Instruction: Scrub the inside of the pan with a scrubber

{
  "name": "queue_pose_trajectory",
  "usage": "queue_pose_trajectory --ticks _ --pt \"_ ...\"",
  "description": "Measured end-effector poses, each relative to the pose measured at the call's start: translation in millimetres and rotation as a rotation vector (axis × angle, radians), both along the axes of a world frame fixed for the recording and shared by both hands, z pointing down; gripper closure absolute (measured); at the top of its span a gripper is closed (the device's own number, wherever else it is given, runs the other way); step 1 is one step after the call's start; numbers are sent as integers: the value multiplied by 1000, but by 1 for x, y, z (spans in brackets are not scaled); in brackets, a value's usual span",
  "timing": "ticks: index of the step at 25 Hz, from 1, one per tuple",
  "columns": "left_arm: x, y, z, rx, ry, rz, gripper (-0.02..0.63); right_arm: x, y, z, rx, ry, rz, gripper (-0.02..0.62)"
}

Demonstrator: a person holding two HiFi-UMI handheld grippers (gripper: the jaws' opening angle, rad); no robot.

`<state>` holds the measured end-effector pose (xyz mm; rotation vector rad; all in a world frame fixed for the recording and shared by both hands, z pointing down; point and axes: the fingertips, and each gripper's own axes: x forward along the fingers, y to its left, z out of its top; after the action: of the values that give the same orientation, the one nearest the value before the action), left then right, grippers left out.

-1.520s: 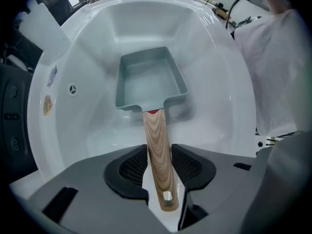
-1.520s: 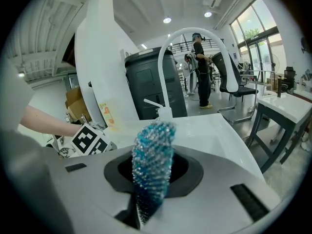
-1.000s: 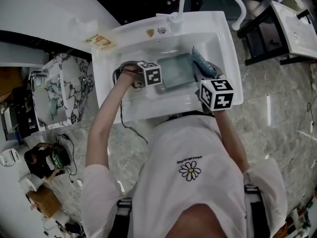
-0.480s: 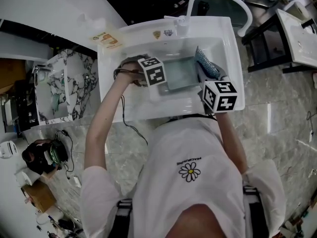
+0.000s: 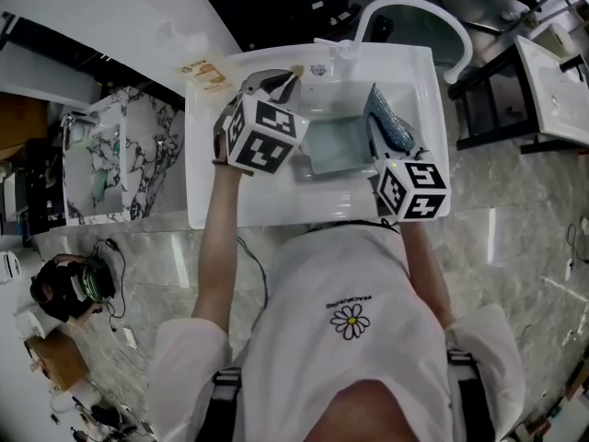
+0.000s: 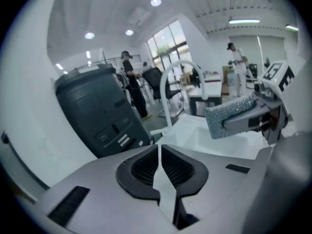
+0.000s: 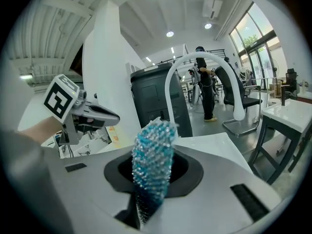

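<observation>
- The pan (image 5: 333, 145) sits down in the white sink (image 5: 207, 155), under the curved tap (image 5: 419, 9).
- The blue sparkly scrubber (image 5: 386, 122) (image 7: 151, 162) is at the pan's right edge. I cannot tell if it touches the pan.
- The right gripper (image 5: 380, 144) (image 7: 148, 182) pinches the scrubber between its jaws.
- The left gripper (image 5: 276, 83) (image 6: 160, 167) is up over the sink's back left corner, well apart from the pan. Its jaws are closing and almost together, with nothing between them.

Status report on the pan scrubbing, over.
Left tongs closing, empty, up left of pan. Right tongs shut on scrubber. Pan in sink, scrubber at its right edge. Nothing lies in pan.
</observation>
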<state>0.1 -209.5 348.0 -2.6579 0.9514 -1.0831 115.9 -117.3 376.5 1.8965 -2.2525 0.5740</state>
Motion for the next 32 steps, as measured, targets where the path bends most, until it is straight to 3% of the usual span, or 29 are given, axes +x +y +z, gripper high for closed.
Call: queue_pose_trajectory --ticks 5,8,12,18,23,32 --pt "-15 27 -73 180 357 -139 584 -2 1 -20 73 33 -3 538" --pt "-31 48 -99 244 580 -244 584 -5 3 -30 120 35 1 538" --pt "-42 72 -87 237 732 -307 588 -7 7 -33 152 53 -3 538" --pt "-44 83 -63 264 678 -333 589 -15 13 -34 171 90 -25 538" --pt "-42 85 -67 262 715 -363 589 -17 17 -38 193 81 -32 538" --pt "-56 88 -68 304 694 -372 589 -21 23 -40 198 76 -32 538"
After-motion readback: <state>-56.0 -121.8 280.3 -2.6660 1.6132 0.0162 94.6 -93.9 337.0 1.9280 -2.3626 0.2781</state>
